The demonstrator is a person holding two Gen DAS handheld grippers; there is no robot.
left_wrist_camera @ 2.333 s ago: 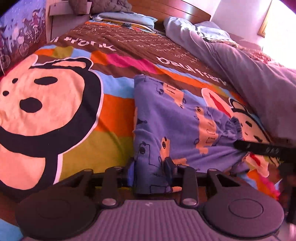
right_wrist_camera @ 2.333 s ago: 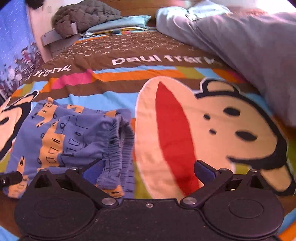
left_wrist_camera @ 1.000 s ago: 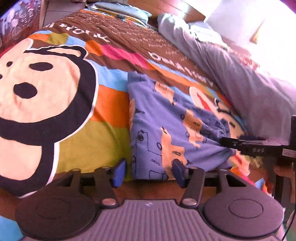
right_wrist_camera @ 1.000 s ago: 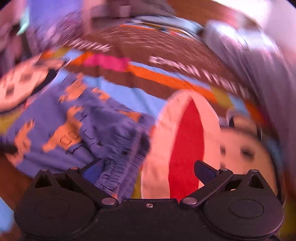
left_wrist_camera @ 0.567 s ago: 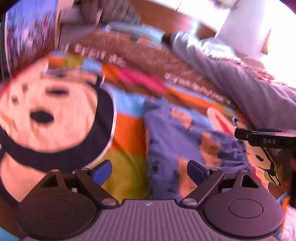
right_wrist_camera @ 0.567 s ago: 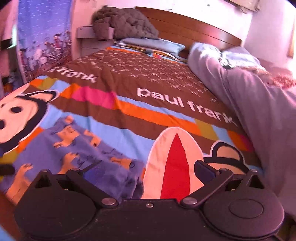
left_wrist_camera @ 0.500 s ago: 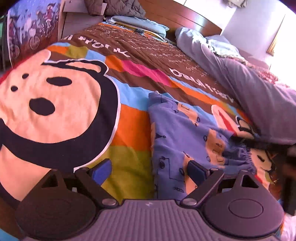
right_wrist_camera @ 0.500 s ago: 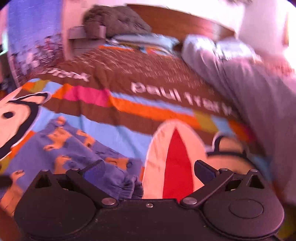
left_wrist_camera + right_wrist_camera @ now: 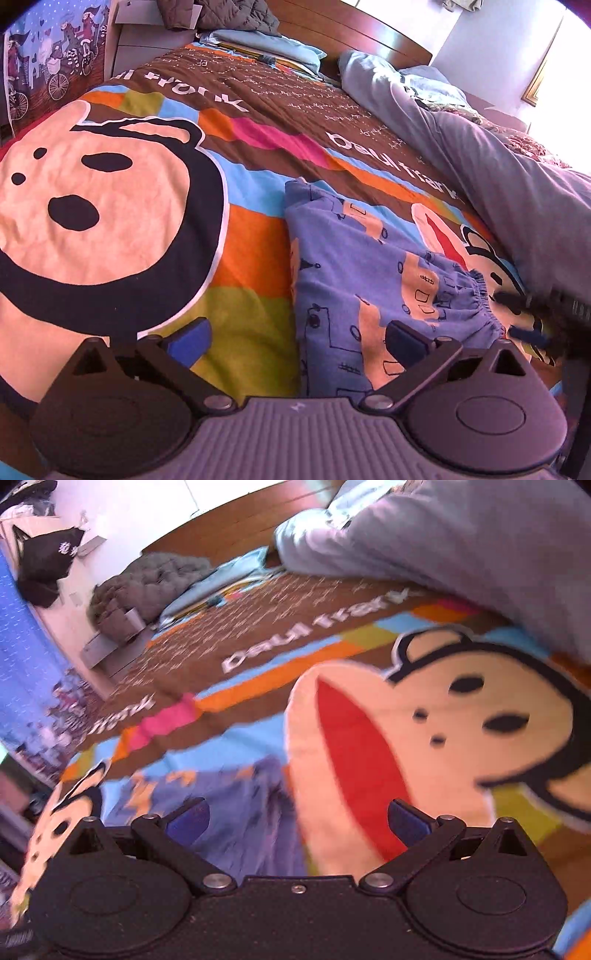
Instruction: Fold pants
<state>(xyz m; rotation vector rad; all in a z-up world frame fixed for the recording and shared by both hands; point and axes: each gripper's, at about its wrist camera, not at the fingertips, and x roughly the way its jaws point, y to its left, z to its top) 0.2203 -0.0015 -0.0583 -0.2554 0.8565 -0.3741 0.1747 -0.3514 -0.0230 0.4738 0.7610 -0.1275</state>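
Nearest, at the bottom of the left wrist view, the left gripper [image 9: 297,338] is opening its jaws wide, pinching nothing though the pants' near hem lies between them. The right gripper [image 9: 297,819] is likewise spread and empty. The pants [image 9: 369,273] lie folded at centre right on the bedspread [image 9: 243,254]. Thin, limp cotton, I'd guess; best pinched at the elastic waistband or a corner. A grey duvet [image 9: 517,184] is heaped at upper right.
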